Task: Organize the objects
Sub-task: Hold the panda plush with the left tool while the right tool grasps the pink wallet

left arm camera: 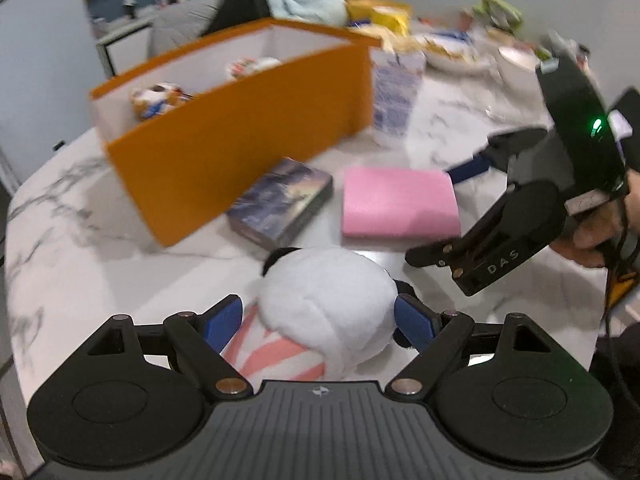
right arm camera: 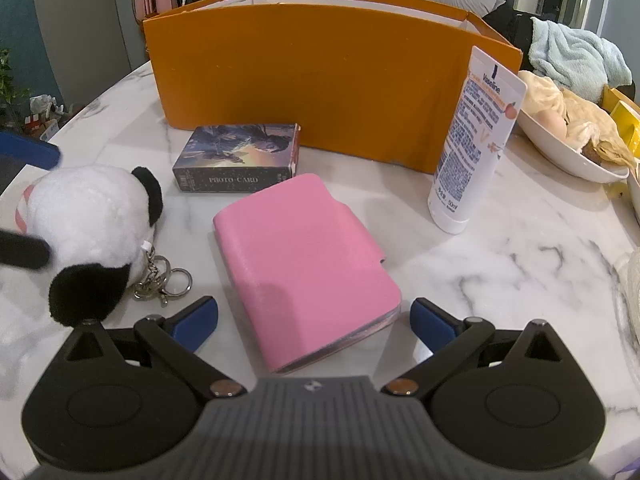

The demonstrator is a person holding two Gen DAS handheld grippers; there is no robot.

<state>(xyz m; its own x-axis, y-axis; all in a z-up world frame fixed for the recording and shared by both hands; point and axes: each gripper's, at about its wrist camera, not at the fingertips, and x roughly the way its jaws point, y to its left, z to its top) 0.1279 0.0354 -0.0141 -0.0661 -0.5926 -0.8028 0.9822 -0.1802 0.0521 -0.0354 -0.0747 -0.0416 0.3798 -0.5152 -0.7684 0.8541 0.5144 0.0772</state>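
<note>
My left gripper (left arm camera: pixel 320 318) has its blue pads on both sides of a white panda plush keychain (left arm camera: pixel 326 300), which rests on the marble table (left arm camera: pixel 80 240); the plush also shows in the right wrist view (right arm camera: pixel 92 216). My right gripper (right arm camera: pixel 314 320) is open, its pads on either side of the near end of a pink wallet (right arm camera: pixel 304 264) lying flat. The wallet also shows in the left wrist view (left arm camera: pixel 398 202). A dark card box (right arm camera: pixel 238 158) lies in front of an orange box (right arm camera: pixel 320 80), which holds small toys (left arm camera: pixel 156 98).
A white Vaseline tube (right arm camera: pixel 476 140) stands upright right of the wallet. A white bowl of food scraps (right arm camera: pixel 568 136) and a light blue towel (right arm camera: pixel 576 56) sit at the far right. The table's edge curves away on the left.
</note>
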